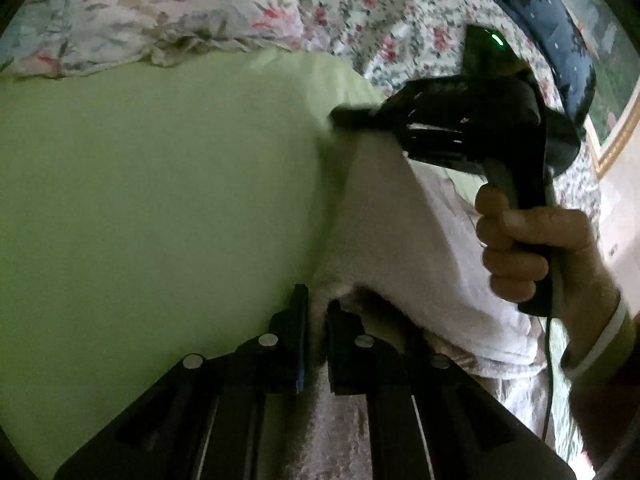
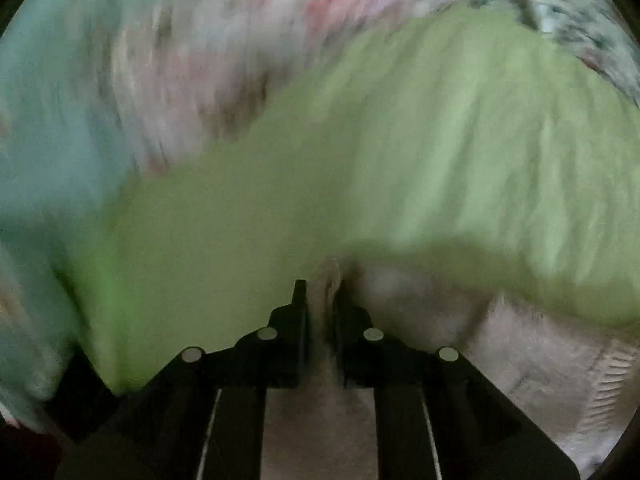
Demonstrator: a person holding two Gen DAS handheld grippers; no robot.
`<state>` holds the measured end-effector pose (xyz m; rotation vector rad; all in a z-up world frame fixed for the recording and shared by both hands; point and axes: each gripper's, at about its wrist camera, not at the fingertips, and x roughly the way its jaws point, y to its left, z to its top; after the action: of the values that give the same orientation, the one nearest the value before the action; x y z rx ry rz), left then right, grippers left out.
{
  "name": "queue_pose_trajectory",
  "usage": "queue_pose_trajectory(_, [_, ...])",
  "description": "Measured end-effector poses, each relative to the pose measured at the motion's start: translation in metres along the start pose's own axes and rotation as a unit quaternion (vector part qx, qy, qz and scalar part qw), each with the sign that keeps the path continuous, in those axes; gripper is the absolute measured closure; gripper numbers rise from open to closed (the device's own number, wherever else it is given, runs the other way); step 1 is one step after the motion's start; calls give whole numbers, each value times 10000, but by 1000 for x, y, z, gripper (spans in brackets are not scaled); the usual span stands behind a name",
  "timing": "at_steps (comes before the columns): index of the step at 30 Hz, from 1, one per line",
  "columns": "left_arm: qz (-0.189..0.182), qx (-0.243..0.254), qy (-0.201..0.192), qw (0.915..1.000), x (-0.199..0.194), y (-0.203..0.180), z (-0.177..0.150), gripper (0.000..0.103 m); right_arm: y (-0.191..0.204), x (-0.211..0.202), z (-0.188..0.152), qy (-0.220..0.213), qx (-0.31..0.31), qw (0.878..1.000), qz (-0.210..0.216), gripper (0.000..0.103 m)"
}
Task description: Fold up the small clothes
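Observation:
A small white garment (image 1: 404,236) hangs lifted over a light green sheet (image 1: 152,184). My left gripper (image 1: 318,320) is shut on its near edge. My right gripper (image 1: 340,118), seen in the left wrist view held by a hand (image 1: 536,256), pinches the garment's far edge. In the blurred right wrist view, my right gripper (image 2: 322,296) is shut on the white garment (image 2: 532,356), which spreads to the lower right over the green sheet (image 2: 400,160).
A floral bedcover (image 1: 168,12) lies bunched beyond the green sheet. A dark blue cushion (image 1: 560,40) and a gold-framed picture (image 1: 616,136) are at the far right. A pale teal cloth (image 2: 52,120) is at the left in the right wrist view.

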<state>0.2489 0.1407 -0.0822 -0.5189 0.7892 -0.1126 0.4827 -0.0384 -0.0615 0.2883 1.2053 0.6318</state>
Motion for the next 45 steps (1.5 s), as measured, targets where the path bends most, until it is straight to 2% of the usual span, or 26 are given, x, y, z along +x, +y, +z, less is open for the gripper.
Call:
queue_pose_trajectory(2, [23,-56,-23,10000,-1,2,0,96,-21,-1,-3,-328,650,9972,176,91])
queue_pose_trajectory(4, [48,-60,7,10000,0,2,1,96,-29,10,-12,-223,847,9962,-21,90])
queue_pose_trajectory(6, [56,-106,64,9999,-3,4,1,96,-33,8,-21,-100,971,9952,-73,85])
queue_pose_trajectory(7, [45,-125,93,9999,-4,5,2,96,-33,-3,-26,-200,992,9948,-95,83])
queue_pose_trajectory(8, [12,-127,131,9998,-6,6,1,96,-32,-12,-27,-304,992,9945,-136,76])
queue_pose_trajectory(9, [46,-123,170,9998,-9,7,0,96,-31,-35,-34,-533,1000,9933,-226,65])
queue_pose_trajectory(11, [130,-51,203,9997,-16,6,-1,96,-31,-76,-48,-948,968,9905,-228,52])
queue_pose_trajectory(13, [213,132,102,9996,-32,0,-4,96,-37,-130,-79,-1405,1000,9839,-460,45])
queue_pose_trajectory(15, [277,341,4,9990,-42,-8,0,96,-46,-166,-109,-1649,1147,9766,-769,43])
queue_pose_trajectory(17, [260,429,-44,9987,-44,-14,9,95,-61,-204,-145,-1850,1392,9650,-1231,42])
queue_pose_trajectory(18, [245,475,-40,9986,-42,-17,13,94,-73,-224,-170,-1964,1602,9544,-1576,41])
queue_pose_trajectory(21, [338,663,28,9972,-28,-27,26,76,-111,-273,-234,-2180,2370,9195,-2255,39])
queue_pose_trajectory(23, [457,821,124,9955,-18,-33,31,57,-136,-289,-267,-2196,2813,9038,-2360,38])
queue_pose_trajectory(24, [534,890,181,9944,-11,-36,34,55,-143,-292,-274,-2164,2900,9013,-2381,38])
queue_pose_trajectory(27, [653,979,386,9923,5,-40,36,54,-154,-286,-281,-1980,2931,9034,-2426,38])
queue_pose_trajectory(31, [850,1007,534,9898,18,-40,34,53,-152,-263,-276,-1763,2824,9193,-2100,38])
queue_pose_trajectory(32, [869,1006,548,9896,19,-40,33,53,-148,-256,-274,-1701,2685,9267,-2004,39])
queue_pose_trajectory(33, [907,1018,573,9890,20,-41,33,53,-140,-251,-272,-1643,2543,9322,-1982,53])
queue_pose_trajectory(34, [929,1037,590,9885,20,-42,32,53,-137,-251,-272,-1634,2496,9332,-2002,75])
queue_pose_trajectory(35, [936,1079,591,9880,20,-44,33,53,-133,-260,-272,-1804,2492,9323,-1902,94])
queue_pose_trajectory(37, [972,1227,566,9860,19,-51,32,53,-124,-277,-274,-2191,2409,9251,-1954,94])
queue_pose_trajectory(38, [1027,1293,576,9846,20,-53,31,53,-121,-287,-275,-2308,2400,9177,-2167,94])
queue_pose_trajectory(39, [1136,1375,634,9819,24,-56,29,53,-123,-289,-276,-2274,2407,9142,-2335,94])
queue_pose_trajectory(41, [1298,1464,717,9781,32,-59,27,53,-140,-273,-276,-1799,2489,9187,-2483,92])
queue_pose_trajectory(43, [1353,1535,743,9760,35,-60,24,53,-151,-259,-278,-1465,2674,9173,-2560,82])
queue_pose_trajectory(45, [1316,1533,756,9765,31,-60,24,53,-149,-261,-285,-1570,2772,9181,-2358,72])
